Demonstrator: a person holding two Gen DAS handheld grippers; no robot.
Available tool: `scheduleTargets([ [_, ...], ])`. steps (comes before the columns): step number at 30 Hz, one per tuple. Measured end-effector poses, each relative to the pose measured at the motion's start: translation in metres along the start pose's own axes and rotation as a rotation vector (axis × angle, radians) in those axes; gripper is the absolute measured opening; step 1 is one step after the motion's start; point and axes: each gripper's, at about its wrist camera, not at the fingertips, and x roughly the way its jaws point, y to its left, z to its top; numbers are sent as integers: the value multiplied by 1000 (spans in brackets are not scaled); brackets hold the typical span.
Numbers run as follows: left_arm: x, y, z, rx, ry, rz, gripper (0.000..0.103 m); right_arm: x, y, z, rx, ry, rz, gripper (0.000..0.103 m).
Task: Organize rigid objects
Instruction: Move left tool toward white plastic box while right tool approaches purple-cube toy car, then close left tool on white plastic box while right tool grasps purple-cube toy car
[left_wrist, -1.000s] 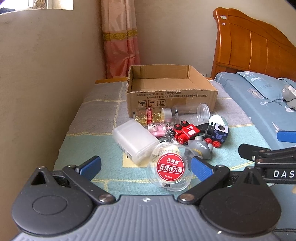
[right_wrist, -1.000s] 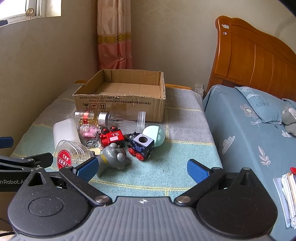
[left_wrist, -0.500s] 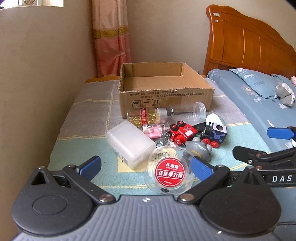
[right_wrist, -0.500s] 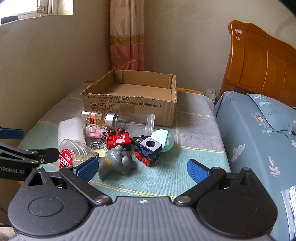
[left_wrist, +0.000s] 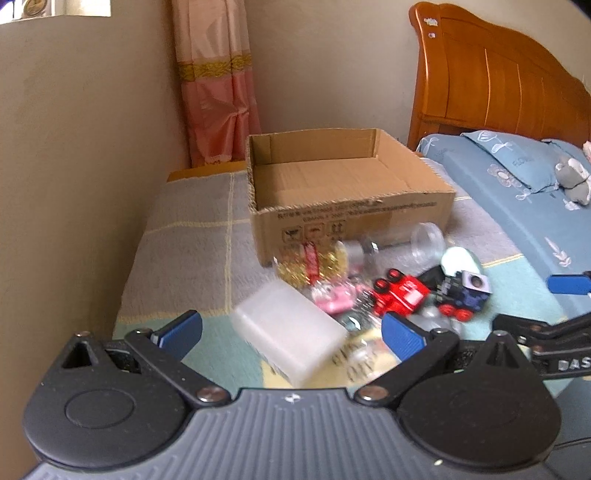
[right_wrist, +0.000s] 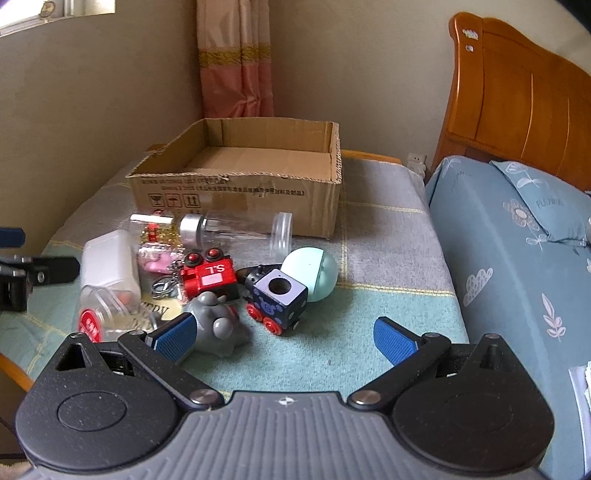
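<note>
Your left gripper (left_wrist: 291, 332) was spread wide with nothing in it, low over the white plastic case (left_wrist: 290, 332) at the near-left edge of the toy pile; your right gripper (right_wrist: 283, 334) was released too, empty, with the grey figurine (right_wrist: 218, 321) just by its left pad. The pile, incl. the red train (right_wrist: 208, 275), dark blue wheeled block (right_wrist: 279, 299) and clear bottle (right_wrist: 236, 229), sat on the blanket (right_wrist: 369, 258) just in front of the cardboard box (right_wrist: 240, 195), none of it inside

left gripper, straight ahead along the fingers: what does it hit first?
Likely the white plastic box, lying between the open left gripper fingers and nearest to them. Frame is blurred, so depth is uncertain; the cardboard box stands farther back.
</note>
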Motion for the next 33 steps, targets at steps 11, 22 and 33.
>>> scheduleTargets([
  [11, 41, 23, 0, 62, 70, -14, 102, 29, -16, 10, 60, 53, -20, 103],
  [22, 63, 25, -5, 80, 132, -106, 102, 53, -16, 31, 103, 52, 11, 103],
  [33, 72, 30, -1, 72, 153, -157, 102, 81, -33, 17, 167, 136, -46, 103],
])
